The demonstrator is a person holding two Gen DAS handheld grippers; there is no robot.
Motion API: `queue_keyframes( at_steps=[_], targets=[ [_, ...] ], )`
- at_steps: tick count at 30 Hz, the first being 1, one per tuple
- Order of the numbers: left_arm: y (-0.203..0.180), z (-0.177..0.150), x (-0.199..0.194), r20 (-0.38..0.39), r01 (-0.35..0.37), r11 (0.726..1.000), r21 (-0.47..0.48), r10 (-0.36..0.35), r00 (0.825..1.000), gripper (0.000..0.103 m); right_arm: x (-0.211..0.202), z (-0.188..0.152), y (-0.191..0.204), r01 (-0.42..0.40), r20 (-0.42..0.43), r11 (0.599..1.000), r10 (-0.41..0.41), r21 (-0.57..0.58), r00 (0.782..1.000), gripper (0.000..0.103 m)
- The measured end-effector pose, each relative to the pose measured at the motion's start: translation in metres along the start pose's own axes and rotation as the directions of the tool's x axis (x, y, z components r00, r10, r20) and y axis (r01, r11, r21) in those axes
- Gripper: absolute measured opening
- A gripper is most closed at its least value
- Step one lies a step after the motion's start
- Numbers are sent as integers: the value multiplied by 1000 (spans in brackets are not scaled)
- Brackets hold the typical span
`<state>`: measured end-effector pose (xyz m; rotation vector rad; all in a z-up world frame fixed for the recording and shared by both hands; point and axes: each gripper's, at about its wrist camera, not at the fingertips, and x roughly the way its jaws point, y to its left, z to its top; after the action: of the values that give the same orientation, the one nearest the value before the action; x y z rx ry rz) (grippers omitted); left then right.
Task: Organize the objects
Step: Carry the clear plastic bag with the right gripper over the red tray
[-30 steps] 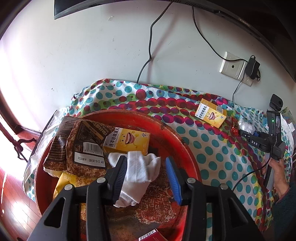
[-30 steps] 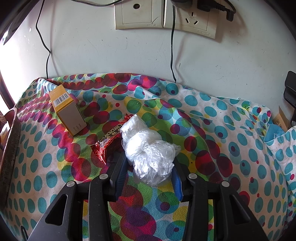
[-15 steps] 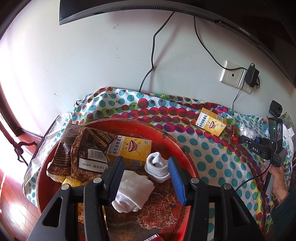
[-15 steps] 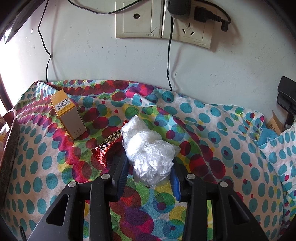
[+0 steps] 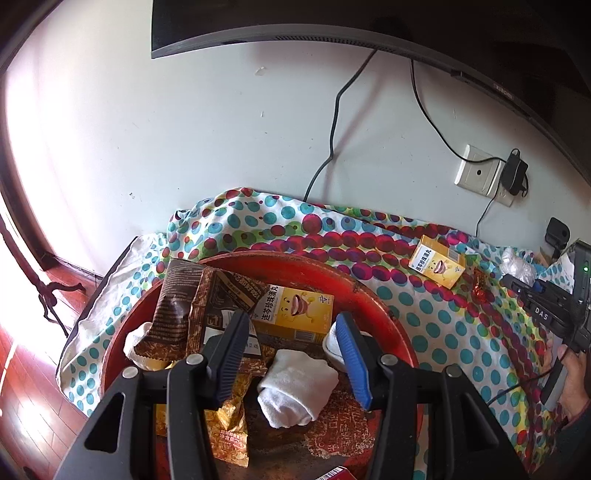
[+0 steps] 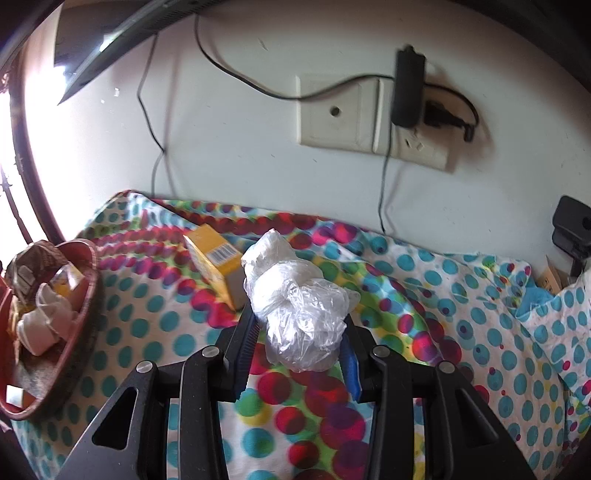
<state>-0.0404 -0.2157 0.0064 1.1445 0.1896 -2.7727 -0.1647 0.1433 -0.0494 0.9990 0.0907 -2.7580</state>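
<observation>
My left gripper (image 5: 291, 354) is open and empty above the red basin (image 5: 384, 314). Inside the basin lie a rolled white sock (image 5: 295, 387), a second sock (image 5: 332, 345), brown snack bags (image 5: 192, 302) and a yellow box (image 5: 295, 310). My right gripper (image 6: 297, 343) is shut on a crumpled clear plastic bag (image 6: 299, 306) and holds it above the dotted cloth (image 6: 424, 350). Another yellow box (image 6: 218, 262) lies on the cloth behind it, also seen in the left wrist view (image 5: 437, 266). The basin shows at the left of the right wrist view (image 6: 85, 332).
A red candy wrapper (image 5: 480, 288) lies on the cloth. A wall socket (image 6: 369, 118) with a black adapter (image 6: 408, 88) and cables is behind. A monitor (image 5: 332, 26) hangs above. A black clip (image 6: 572, 229) sits at the right.
My left gripper let the white sock fall into the basin and rose. My right gripper closed on the plastic bag, lifted it off the cloth and swung left towards the basin.
</observation>
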Motion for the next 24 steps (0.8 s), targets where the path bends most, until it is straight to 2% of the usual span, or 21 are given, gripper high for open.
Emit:
queue_keyframes(
  at_steps=[4, 7, 11, 18, 24],
  targets=[
    [10, 0, 0, 0, 3, 1000, -26, -3, 1000, 50, -22, 12, 48, -121, 1, 991, 121, -51, 993, 39],
    [18, -1, 2, -1, -2, 999, -45, 1, 1000, 50, -29, 12, 90, -209, -30, 973, 207, -100, 978, 39],
    [29, -2, 4, -8, 3, 997, -77, -3, 1000, 50, -32, 3, 145, -293, -79, 939, 283, -180, 956, 39],
    [34, -4, 10, -25, 2, 996, -91, -4, 1000, 50, -25, -21, 208, -381, -179, 885, 343, -269, 922, 39],
    [29, -5, 11, -27, 8, 996, -84, -11, 1000, 50, -15, -41, 237, -421, -247, 853, 355, -308, 901, 39]
  ],
)
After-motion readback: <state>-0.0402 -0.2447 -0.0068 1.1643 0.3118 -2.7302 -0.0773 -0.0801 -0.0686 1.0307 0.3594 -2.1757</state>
